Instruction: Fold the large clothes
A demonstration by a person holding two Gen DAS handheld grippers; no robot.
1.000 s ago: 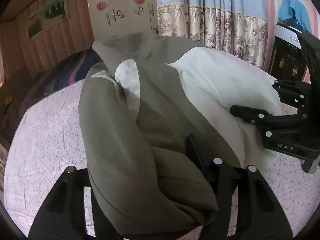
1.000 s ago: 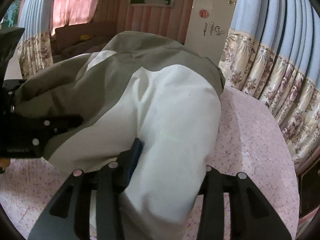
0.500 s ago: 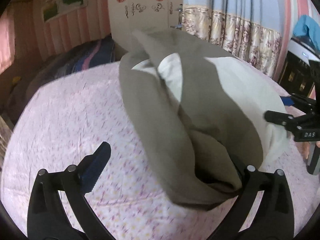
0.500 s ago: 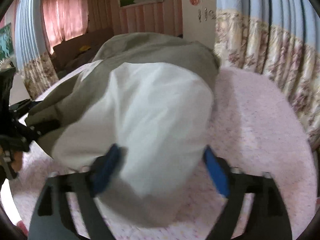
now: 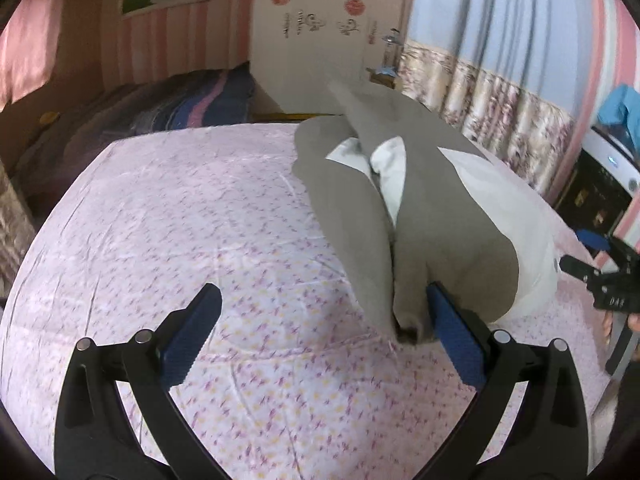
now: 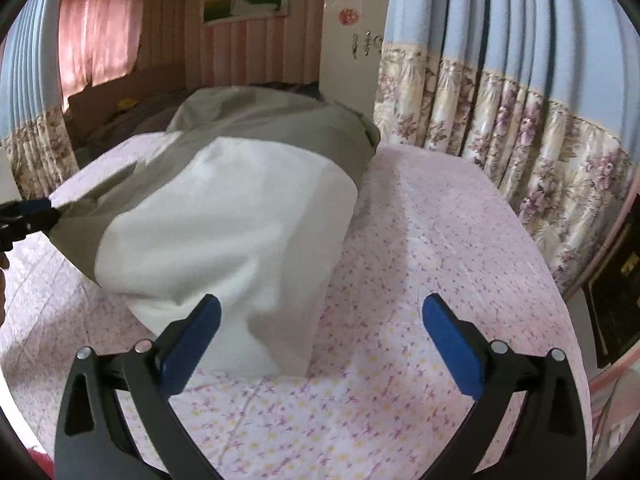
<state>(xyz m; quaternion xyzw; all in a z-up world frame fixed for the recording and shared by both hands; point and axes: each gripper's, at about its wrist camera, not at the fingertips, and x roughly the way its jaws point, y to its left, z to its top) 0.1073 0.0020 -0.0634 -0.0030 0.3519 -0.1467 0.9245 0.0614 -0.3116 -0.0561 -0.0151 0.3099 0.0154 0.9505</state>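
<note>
A large olive-grey and white garment (image 5: 424, 216) lies folded in a bulky heap on the pink flowered bed sheet (image 5: 192, 248). My left gripper (image 5: 320, 324) is open; its right finger touches the garment's near olive end, and nothing is between the jaws. In the right wrist view the garment's white part (image 6: 240, 236) lies ahead and left. My right gripper (image 6: 320, 332) is open and empty, its left finger beside the white hem. The right gripper also shows in the left wrist view (image 5: 600, 276), and the left gripper shows in the right wrist view (image 6: 24, 216).
A second bed with dark striped bedding (image 5: 168, 104) stands behind the sheet on the left. Flowered curtains (image 6: 520, 128) hang along the right. A dark cabinet (image 5: 592, 196) stands at the right edge, and a white wardrobe (image 5: 320, 32) stands at the back.
Both grippers have opened and let go of the garment, then drawn back toward me. The garment has dropped onto the sheet and settled in a folded heap.
</note>
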